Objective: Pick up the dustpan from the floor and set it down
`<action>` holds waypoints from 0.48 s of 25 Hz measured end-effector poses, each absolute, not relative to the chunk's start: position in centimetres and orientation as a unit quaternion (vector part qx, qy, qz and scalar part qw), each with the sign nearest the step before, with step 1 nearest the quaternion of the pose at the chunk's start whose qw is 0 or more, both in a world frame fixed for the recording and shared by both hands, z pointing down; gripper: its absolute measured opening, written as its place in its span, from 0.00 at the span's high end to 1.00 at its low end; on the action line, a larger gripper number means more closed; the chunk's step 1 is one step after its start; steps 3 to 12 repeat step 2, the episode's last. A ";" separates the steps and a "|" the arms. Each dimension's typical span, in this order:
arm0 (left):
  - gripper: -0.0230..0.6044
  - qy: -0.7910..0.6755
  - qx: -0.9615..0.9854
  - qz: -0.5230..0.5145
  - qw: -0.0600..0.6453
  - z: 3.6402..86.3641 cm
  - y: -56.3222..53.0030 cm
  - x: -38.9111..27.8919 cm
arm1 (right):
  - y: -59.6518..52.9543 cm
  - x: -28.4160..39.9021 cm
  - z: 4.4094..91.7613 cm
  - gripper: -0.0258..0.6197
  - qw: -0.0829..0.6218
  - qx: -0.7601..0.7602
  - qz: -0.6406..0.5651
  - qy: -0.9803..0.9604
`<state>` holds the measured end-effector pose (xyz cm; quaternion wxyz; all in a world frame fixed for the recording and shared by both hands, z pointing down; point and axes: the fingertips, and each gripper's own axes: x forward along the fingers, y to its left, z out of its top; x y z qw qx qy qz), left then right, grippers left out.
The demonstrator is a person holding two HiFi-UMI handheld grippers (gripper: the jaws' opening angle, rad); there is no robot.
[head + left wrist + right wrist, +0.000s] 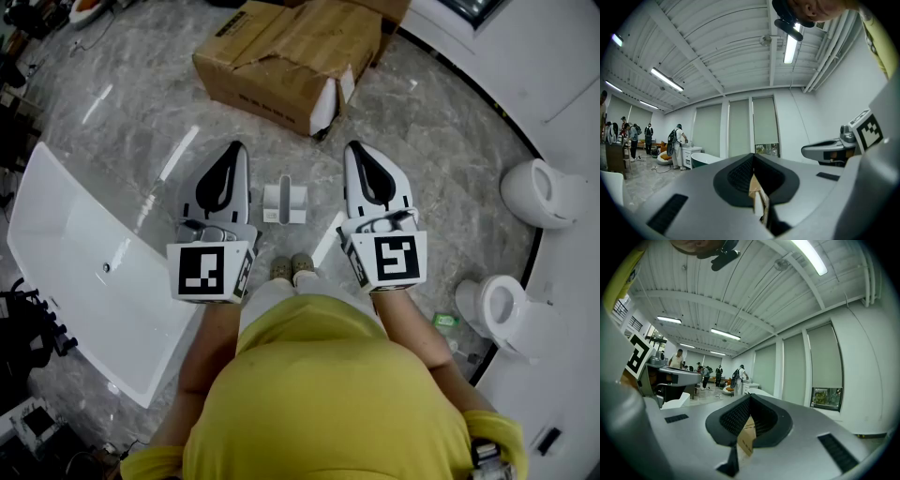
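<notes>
The dustpan (285, 202) sits on the floor (431, 122) just ahead of the person's shoes (292, 269), and in the head view it lies between the two grippers and below them. It looks like a small white piece of moulded plastic with a raised middle part, probably the handle. I would expect it to be light, stiff and rather slick, so the handle is the place to grip, not the thin lip. The left gripper (234, 148) has its jaws together and holds nothing. The right gripper (354, 148) is likewise closed and empty, so neither touches the dustpan. The floor is glossy grey marble. Beyond lies a torn cardboard box (281, 56), and left of it a smooth white tub (84, 253)
</notes>
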<state>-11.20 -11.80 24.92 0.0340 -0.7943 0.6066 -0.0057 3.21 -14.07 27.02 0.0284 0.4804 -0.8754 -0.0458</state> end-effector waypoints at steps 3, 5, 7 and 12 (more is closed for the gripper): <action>0.96 0.605 -0.795 -0.004 0.036 24.8 -11.9 -11.1 | -14.2 3.2 27.1 0.94 0.029 0.481 -0.045 -0.875; 0.96 0.605 -0.795 -0.004 0.036 24.8 -11.9 -11.1 | -14.2 3.2 27.1 0.94 0.029 0.481 -0.045 -0.875; 0.96 0.605 -0.795 -0.004 0.036 24.8 -11.9 -11.1 | -14.2 3.2 27.1 0.94 0.029 0.481 -0.045 -0.875; 0.96 0.605 -0.795 -0.004 0.036 24.8 -11.9 -11.1 | -14.2 3.2 27.1 0.94 0.029 0.481 -0.045 -0.875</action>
